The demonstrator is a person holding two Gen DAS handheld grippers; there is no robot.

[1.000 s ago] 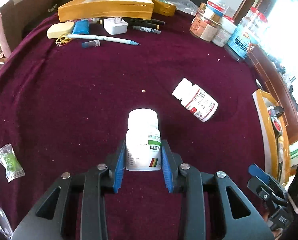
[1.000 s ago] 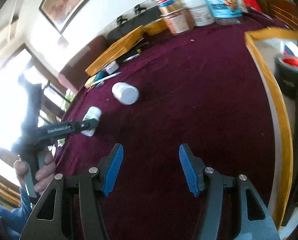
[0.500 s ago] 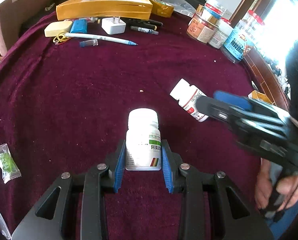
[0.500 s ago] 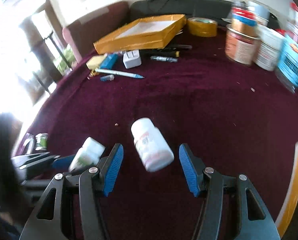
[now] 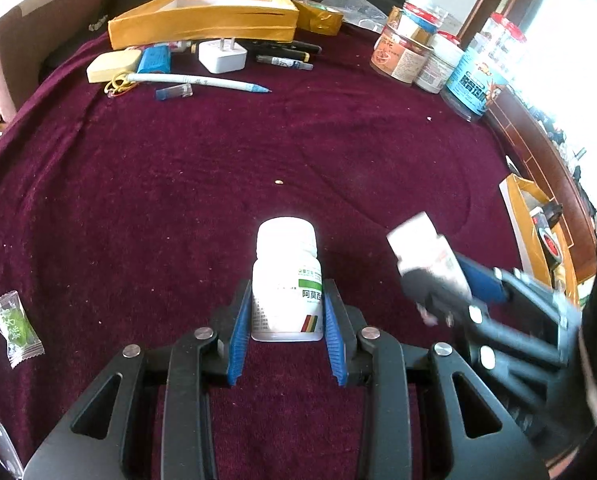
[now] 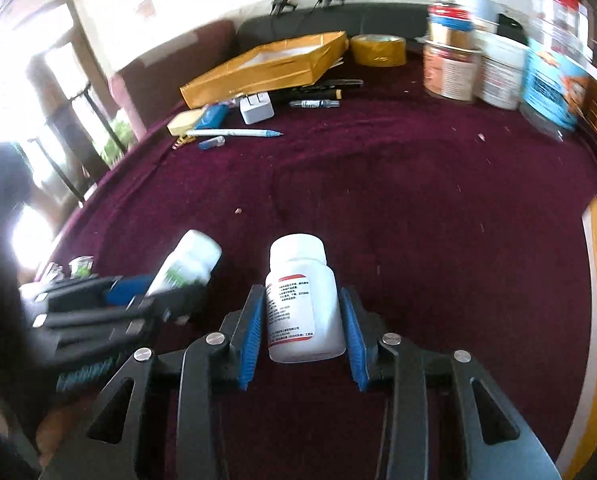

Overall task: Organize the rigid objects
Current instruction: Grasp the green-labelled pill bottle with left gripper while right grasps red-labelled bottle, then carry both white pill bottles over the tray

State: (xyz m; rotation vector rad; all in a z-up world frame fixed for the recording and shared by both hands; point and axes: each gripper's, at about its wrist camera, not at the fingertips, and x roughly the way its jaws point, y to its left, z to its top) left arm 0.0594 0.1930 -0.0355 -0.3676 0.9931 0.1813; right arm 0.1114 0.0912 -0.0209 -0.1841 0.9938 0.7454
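Bottles are our concern: two small white plastic pill bottles over the wide maroon velvet tablecloth (image 5: 178,184). Largest in the surroundings are the open yellow cardboard tray (image 5: 202,20) at the far edge and the cluster of labelled food jars (image 5: 438,60) at the far right.

We find the white pill bottle with the green-striped label (image 5: 287,284) upright in the left gripper (image 5: 285,322), both blue pads pressed against the lower body, cap clear above them. Whether its base rests on the cloth we cannot tell.

The white pill bottle with the red-banded label (image 6: 302,300) sits between the pads of the right gripper (image 6: 302,328). The jaws are closing; the near-side pad touches the label, while the other shows a sliver of gap at its tip, so we do not rate this as a full clamp.

We judge both bottles light, rigid and hard to crush, though the glossy labels and round walls could let them slip or rotate. Hold is best taken across the straight-walled label zone, below the shoulder, never on the narrower cap.
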